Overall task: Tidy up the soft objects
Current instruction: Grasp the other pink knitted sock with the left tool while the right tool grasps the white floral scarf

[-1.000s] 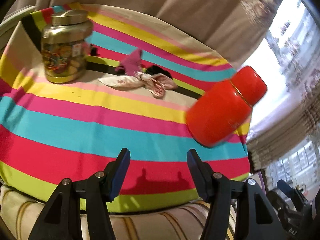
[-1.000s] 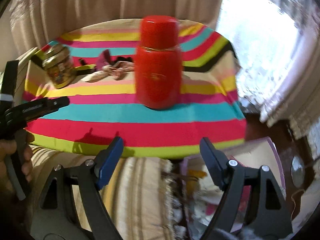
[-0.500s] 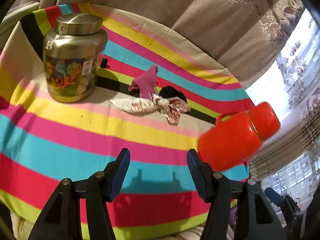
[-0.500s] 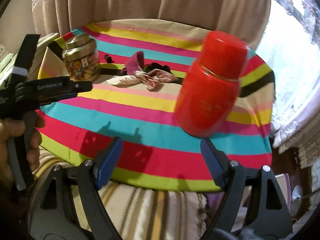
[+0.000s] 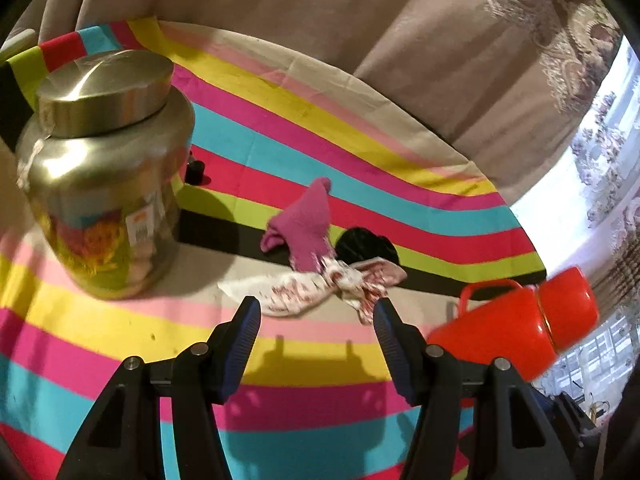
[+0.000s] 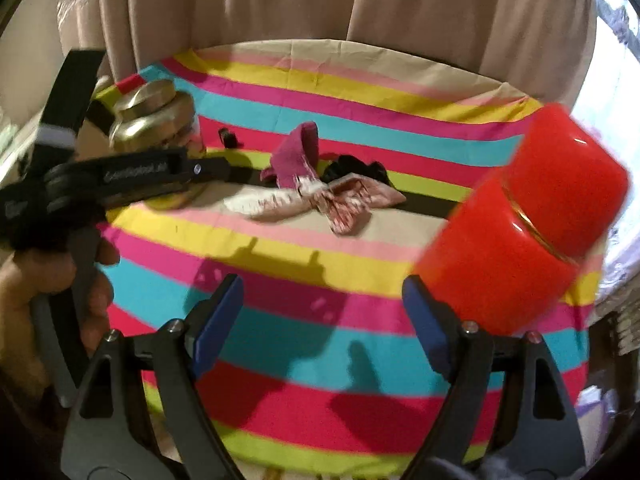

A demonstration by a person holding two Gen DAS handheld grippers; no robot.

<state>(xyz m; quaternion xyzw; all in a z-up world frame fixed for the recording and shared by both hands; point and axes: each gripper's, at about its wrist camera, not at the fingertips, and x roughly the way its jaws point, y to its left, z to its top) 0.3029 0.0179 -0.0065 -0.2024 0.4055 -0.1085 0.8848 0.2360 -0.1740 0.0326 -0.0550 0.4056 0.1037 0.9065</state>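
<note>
A small heap of soft things lies mid-table: a magenta sock [image 5: 306, 224] [image 6: 298, 152], a white-and-red patterned cloth [image 5: 320, 290] [image 6: 320, 200] and a black cloth [image 5: 366, 246] [image 6: 352, 166]. My left gripper [image 5: 316, 312] hovers open just short of the patterned cloth, nothing between its fingers. My right gripper [image 6: 320, 292] is open wider, lower over the striped tablecloth [image 6: 280, 272], farther from the heap. In the right wrist view the left gripper's body [image 6: 132, 176] and the hand [image 6: 48, 280] holding it show at the left.
A gold lidded jar [image 5: 100, 168] [image 6: 156, 120] stands left of the heap. A red flask [image 5: 516, 332] [image 6: 528, 240] stands to the right, near the right gripper's right finger. A small black object [image 5: 196, 172] sits behind the jar. Beige curtains [image 6: 360, 8] hang behind the table.
Both grippers have moved forward over the table toward the heap. The jar and cloths loom larger; the red flask has slid to the right of both views.
</note>
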